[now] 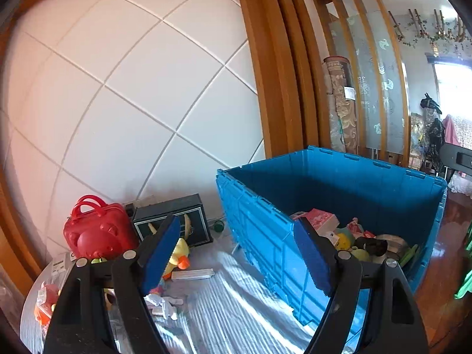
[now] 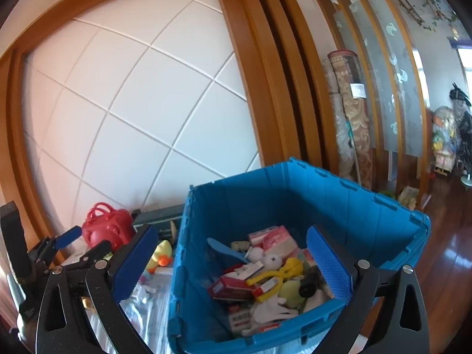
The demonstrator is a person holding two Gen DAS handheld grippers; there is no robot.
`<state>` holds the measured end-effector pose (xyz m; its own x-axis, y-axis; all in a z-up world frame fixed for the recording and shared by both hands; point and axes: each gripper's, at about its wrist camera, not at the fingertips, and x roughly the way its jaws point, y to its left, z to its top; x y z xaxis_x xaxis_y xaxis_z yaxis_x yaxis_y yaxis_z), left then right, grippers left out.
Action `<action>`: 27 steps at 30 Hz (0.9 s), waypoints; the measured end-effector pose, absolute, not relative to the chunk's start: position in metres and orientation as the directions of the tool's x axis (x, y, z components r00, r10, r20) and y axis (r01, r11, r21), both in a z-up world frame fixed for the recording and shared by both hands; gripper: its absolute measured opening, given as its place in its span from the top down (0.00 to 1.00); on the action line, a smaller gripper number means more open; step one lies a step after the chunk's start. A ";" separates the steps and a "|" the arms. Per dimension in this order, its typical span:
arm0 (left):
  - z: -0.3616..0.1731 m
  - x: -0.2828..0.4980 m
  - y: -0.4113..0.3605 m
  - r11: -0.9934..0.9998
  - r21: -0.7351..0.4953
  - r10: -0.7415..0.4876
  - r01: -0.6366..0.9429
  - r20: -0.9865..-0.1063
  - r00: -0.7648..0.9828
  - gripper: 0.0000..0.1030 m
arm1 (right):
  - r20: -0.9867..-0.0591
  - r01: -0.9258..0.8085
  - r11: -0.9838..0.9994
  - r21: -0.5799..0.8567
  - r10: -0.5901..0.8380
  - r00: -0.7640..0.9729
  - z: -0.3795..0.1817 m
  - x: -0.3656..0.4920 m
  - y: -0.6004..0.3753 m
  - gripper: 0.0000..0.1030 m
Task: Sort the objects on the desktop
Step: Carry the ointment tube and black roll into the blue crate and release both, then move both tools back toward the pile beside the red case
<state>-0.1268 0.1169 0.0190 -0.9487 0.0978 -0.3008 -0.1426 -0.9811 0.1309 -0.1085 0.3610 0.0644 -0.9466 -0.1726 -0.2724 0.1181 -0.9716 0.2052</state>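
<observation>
White padded wall panels framed in orange wood fill the background, and below them a bench (image 1: 236,309) draped in silvery, rippled sheeting carries the clutter you are sorting; a large blue crate (image 2: 295,194) stands on its right side, already holding boxes, a yellow clamp-shaped toy, a white ball and soft toys.

Your left gripper (image 1: 236,253) hangs with its jaws released and wide apart, nothing between the blue pads; your right gripper (image 2: 236,262) is likewise spread open and empty, and it hovers over the crate's near wall, looking down into the pile inside.

What remains to sort lies on the left half of the bench, outside the crate; a yellow duck toy (image 1: 178,255) with an orange beak sits just behind the left gripper's left pad, ahead and slightly left of the jaw gap; a long white packet (image 1: 193,274) lies just beside the duck, its long axis running left to right across the gripper's line of approach; a red bear-faced case (image 1: 98,230) and a dark box (image 1: 174,221) stand farther back against the wall.

Judging by position, the left gripper is the nearer one to all of these; the right gripper has the crate wall between it and the duck.
</observation>
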 end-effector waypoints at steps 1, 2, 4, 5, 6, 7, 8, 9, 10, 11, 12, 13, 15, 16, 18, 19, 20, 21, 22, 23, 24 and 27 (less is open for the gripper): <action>0.018 -0.124 0.108 -0.983 0.127 0.090 -0.134 -0.306 -0.948 0.23 | -0.271 0.120 -0.973 0.199 -0.172 -0.947 0.066 -0.105 0.353 0.00; 0.018 -0.121 0.099 -0.984 0.125 0.080 -0.124 -0.308 -0.948 0.23 | -0.273 0.127 -0.972 0.198 -0.179 -0.945 0.067 -0.103 0.346 0.00; 0.017 -0.114 0.079 -0.988 0.122 0.054 -0.096 -0.304 -0.951 0.23 | -0.275 0.152 -0.969 0.196 -0.203 -0.940 0.068 -0.099 0.329 0.00; 0.015 -0.110 0.070 -0.989 0.123 0.044 -0.086 -0.308 -0.950 0.23 | -0.275 0.162 -0.968 0.193 -0.212 -0.938 0.068 -0.097 0.319 0.00; 0.013 -0.106 0.060 -0.989 0.128 0.031 -0.075 -0.312 -0.949 0.23 | -0.275 0.173 -0.966 0.192 -0.222 -0.935 0.068 -0.094 0.309 0.00; 0.012 -0.101 0.049 -0.989 0.136 0.015 -0.060 -0.314 -0.949 0.23 | -0.276 0.187 -0.963 0.193 -0.236 -0.932 0.068 -0.092 0.299 0.00; 0.009 -0.096 0.037 -0.989 0.143 -0.002 -0.046 -0.316 -0.949 0.23 | -0.275 0.204 -0.960 0.193 -0.252 -0.928 0.066 -0.089 0.287 0.00; 0.007 -0.091 0.024 -0.989 0.148 -0.018 -0.031 -0.316 -0.949 0.23 | -0.277 0.216 -0.958 0.188 -0.263 -0.924 0.065 -0.087 0.276 0.00; 0.004 -0.086 0.011 -0.988 0.151 -0.035 -0.013 -0.315 -0.948 0.23 | -0.281 0.226 -0.957 0.182 -0.271 -0.921 0.064 -0.086 0.264 0.00; 0.002 -0.081 -0.002 -0.988 0.154 -0.055 0.005 -0.317 -0.947 0.23 | -0.286 0.236 -0.955 0.179 -0.280 -0.916 0.062 -0.085 0.253 0.00; -0.002 -0.076 -0.016 -0.987 0.157 -0.073 0.023 -0.321 -0.944 0.23 | -0.292 0.247 -0.952 0.179 -0.291 -0.911 0.060 -0.085 0.241 0.00; -0.005 -0.072 -0.028 -0.986 0.162 -0.088 0.037 -0.325 -0.942 0.23 | -0.298 0.254 -0.950 0.179 -0.298 -0.907 0.057 -0.085 0.230 0.00; -0.012 -0.065 -0.055 -0.983 0.169 -0.122 0.068 -0.339 -0.933 0.23 | -0.313 0.263 -0.948 0.179 -0.309 -0.898 0.052 -0.085 0.208 0.00; -0.016 -0.061 -0.068 -0.982 0.171 -0.133 0.076 -0.348 -0.928 0.23 | -0.325 0.271 -0.946 0.180 -0.317 -0.891 0.049 -0.086 0.196 0.00; -0.027 -0.056 -0.092 -0.977 0.187 -0.163 0.099 -0.371 -0.914 0.23 | -0.349 0.284 -0.939 0.193 -0.336 -0.875 0.039 -0.089 0.175 0.00; -0.033 -0.053 -0.105 -0.975 0.194 -0.179 0.110 -0.384 -0.906 0.23 | -0.359 0.290 -0.936 0.198 -0.345 -0.868 0.035 -0.090 0.165 0.00; -0.037 -0.052 -0.116 -0.973 0.196 -0.190 0.119 -0.396 -0.899 0.23 | -0.369 0.297 -0.934 0.201 -0.353 -0.860 0.030 -0.092 0.154 0.00; -0.043 -0.051 -0.128 -0.972 0.196 -0.201 0.130 -0.405 -0.892 0.23 | -0.380 0.304 -0.931 0.202 -0.361 -0.852 0.026 -0.094 0.145 0.00; -0.048 -0.050 -0.138 -0.970 0.197 -0.213 0.142 -0.412 -0.886 0.23 | -0.393 0.311 -0.930 0.197 -0.366 -0.844 0.022 -0.096 0.136 0.00; -0.053 -0.050 -0.148 -0.968 0.195 -0.227 0.156 -0.422 -0.878 0.23 | -0.409 0.320 -0.928 0.188 -0.371 -0.834 0.016 -0.098 0.126 0.00; -0.058 -0.050 -0.158 -0.968 0.188 -0.235 0.168 -0.435 -0.869 0.23 | -0.431 0.329 -0.928 0.176 -0.373 -0.822 0.011 -0.100 0.116 0.00; -0.074 -0.053 -0.180 -0.965 0.174 -0.256 0.196 -0.463 -0.849 0.23 | -0.502 0.353 -0.925 0.141 -0.374 -0.780 -0.007 -0.113 0.095 0.00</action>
